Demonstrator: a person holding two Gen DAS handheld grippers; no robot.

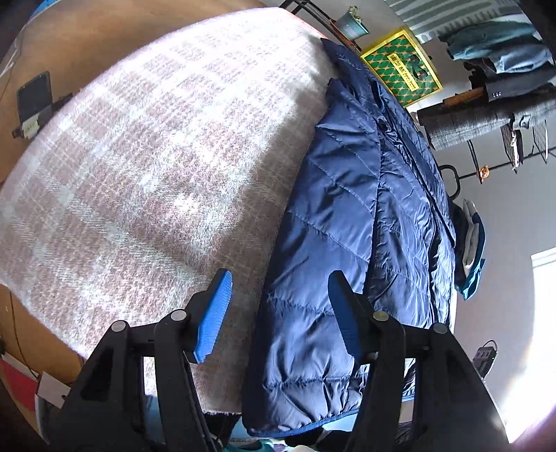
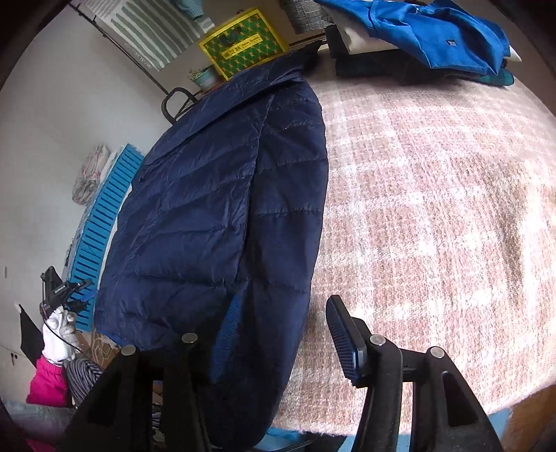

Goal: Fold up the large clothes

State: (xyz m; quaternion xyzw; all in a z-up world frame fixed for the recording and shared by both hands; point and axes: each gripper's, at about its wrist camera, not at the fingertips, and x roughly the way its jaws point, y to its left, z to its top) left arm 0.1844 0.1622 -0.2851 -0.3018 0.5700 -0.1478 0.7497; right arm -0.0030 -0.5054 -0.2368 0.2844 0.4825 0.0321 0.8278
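Left claw (image 1: pixel 278 313): jaws spread wide, blue pads facing each other, nothing pinched. The jacket's (image 1: pixel 354 222) hem edge lies below and between the fingers, untouched by either pad as far as the view shows. The right-hand pad (image 1: pixel 342 313) sits over the quilted cloth; the left-hand pad (image 1: pixel 213 316) sits over the blanket (image 1: pixel 139 156).

Right claw (image 2: pixel 281 333): jaws also wide apart, gripping nothing. Its left pad (image 2: pixel 229 333) lies over the jacket's (image 2: pixel 222 208) edge near the hem; whether it touches the cloth cannot be told. The other pad (image 2: pixel 342 335) hangs over bare blanket (image 2: pixel 434 208).

Jacket: navy, quilted, glossy, with slanted stitch lines. Folded into a long narrow strip, one panel lapped over the other along its length. Long axis runs straight away from both claws: hem nearest, collar end farthest. In the left view it lies ahead and right of the claw, along the blanket's right edge; in the right view, ahead and left. The hem droops slightly over the near edge of the surface.

Blanket: pink and white check, woolly, covering the surface beside the jacket.

Beyond the collar end: a green and yellow box (image 2: pixel 243 41) and a small potted plant (image 1: pixel 352 22). Far right of the right claw, a stack of folded clothes topped by a blue shirt (image 2: pixel 434 31).

Far left in the right view, a white-gloved hand (image 2: pixel 59 333) holds the other claw.
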